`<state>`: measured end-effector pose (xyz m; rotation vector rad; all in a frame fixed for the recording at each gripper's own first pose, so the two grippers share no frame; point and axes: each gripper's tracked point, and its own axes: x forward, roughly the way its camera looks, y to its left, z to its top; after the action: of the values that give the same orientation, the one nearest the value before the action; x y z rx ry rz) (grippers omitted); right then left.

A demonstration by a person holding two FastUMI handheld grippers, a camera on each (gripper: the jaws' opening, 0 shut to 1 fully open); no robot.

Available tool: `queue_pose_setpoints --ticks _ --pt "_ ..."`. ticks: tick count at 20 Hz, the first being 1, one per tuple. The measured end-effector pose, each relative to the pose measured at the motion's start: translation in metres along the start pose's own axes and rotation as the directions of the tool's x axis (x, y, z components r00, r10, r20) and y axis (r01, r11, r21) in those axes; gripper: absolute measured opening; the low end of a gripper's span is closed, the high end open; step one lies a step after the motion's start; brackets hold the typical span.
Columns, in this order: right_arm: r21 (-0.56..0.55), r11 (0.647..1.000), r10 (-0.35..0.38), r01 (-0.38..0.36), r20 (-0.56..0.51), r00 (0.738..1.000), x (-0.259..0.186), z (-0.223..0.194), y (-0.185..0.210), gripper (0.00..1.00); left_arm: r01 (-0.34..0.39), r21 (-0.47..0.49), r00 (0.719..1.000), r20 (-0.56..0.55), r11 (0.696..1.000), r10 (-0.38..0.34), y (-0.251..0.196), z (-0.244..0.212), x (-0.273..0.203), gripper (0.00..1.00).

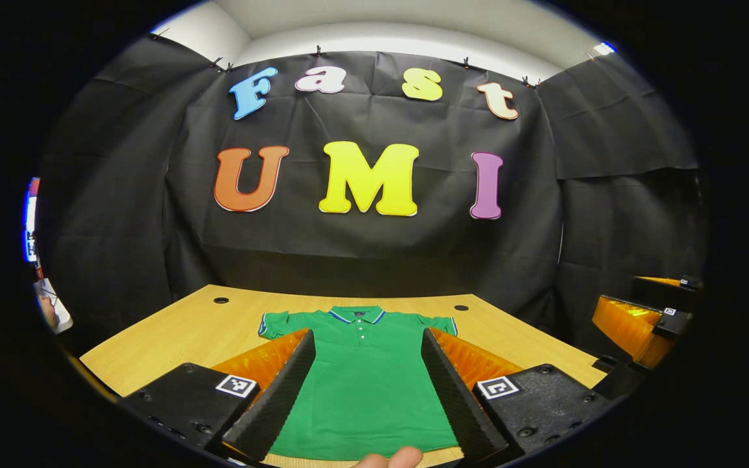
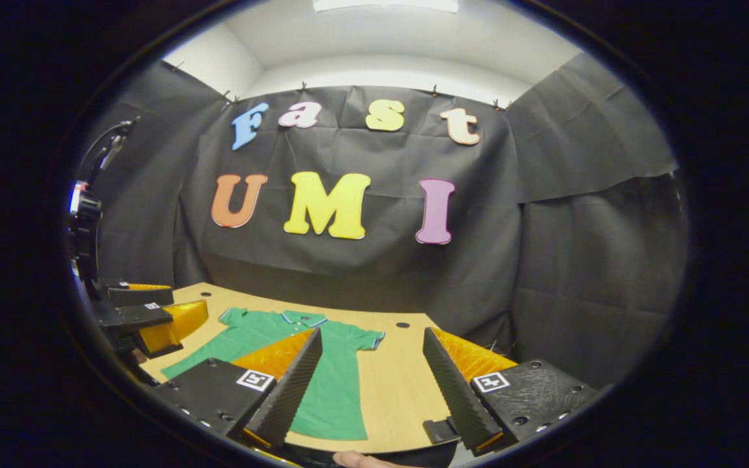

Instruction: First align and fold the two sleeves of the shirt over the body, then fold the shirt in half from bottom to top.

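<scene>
Both grippers hang above the table with their fingers spread wide apart and nothing between them. From the left gripper view, the left gripper (image 1: pixel 368 390) frames the green polo shirt (image 1: pixel 365 383) squarely: the body of the shirt fills the gap between the two fingers, with the hem at 6 o'clock and the collar at 12 o'clock. The shirt lies flat and face up on the wooden table (image 1: pixel 173 335), its long axis running straight away from the gripper toward the black cloth wall (image 1: pixel 121 227). Both short sleeves are spread out sideways at 10 and 2 o'clock, unfolded. A fingertip (image 1: pixel 391 458) of the person shows at the bottom edge, and the other gripper is at 3 o'clock, well off the shirt.

From the right gripper view, the right gripper (image 2: pixel 371 390) is set off to one side: the shirt (image 2: pixel 335 390) lies toward 9 o'clock, passing under the left-hand finger, and bare table (image 2: pixel 394 390) shows between the fingers. Here the shirt's axis slants, collar toward 11 o'clock. The left gripper (image 2: pixel 153 318) shows at 9 o'clock, above the table's near edge.

Small square black-and-white marker tags (image 1: pixel 236 385) sit on the gripper bodies; I can't read any writing on them, and the shirt's neck label is too small to make out.
</scene>
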<state>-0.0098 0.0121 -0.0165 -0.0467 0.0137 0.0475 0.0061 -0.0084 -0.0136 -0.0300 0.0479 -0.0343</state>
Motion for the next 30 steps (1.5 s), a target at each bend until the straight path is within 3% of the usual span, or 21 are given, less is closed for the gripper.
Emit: queue_pose_setpoints --ticks 5,9,13,14,18,24,30 --pt "0.007 1.000 -0.012 0.012 0.023 1.000 0.013 0.006 -0.008 0.97 -0.015 0.004 1.000 -0.019 1.000 0.015 0.003 -0.009 0.008 1.00" --pt "-0.015 1.000 -0.022 0.023 0.032 0.999 0.057 0.012 -0.017 0.95 -0.017 -0.024 0.999 -0.050 1.000 0.015 0.009 -0.023 0.027 1.00" --pt "-0.021 1.000 -0.011 0.011 -0.011 1.000 0.135 0.003 -0.017 0.97 -0.062 -0.024 0.997 -0.054 0.998 0.061 0.025 -0.032 0.047 1.00" --pt "-0.023 1.000 -0.009 0.008 -0.039 0.999 0.158 -0.006 -0.016 0.93 -0.083 -0.007 0.996 -0.042 0.997 0.083 0.031 -0.032 0.052 1.00" --pt "0.009 1.000 -0.016 0.018 -0.153 0.988 0.255 -0.051 -0.007 0.97 -0.155 0.066 0.988 -0.018 0.986 0.156 0.048 -0.037 0.063 1.00" --pt "0.004 0.998 -0.053 0.059 -0.362 0.931 0.379 -0.148 -0.002 0.94 -0.136 0.065 0.987 -0.072 0.989 0.140 0.052 -0.059 0.080 1.00" --pt "0.038 0.994 -0.072 0.104 -0.499 0.864 0.439 -0.208 -0.003 0.95 -0.135 0.029 0.983 -0.122 0.990 0.138 0.065 -0.071 0.089 1.00"
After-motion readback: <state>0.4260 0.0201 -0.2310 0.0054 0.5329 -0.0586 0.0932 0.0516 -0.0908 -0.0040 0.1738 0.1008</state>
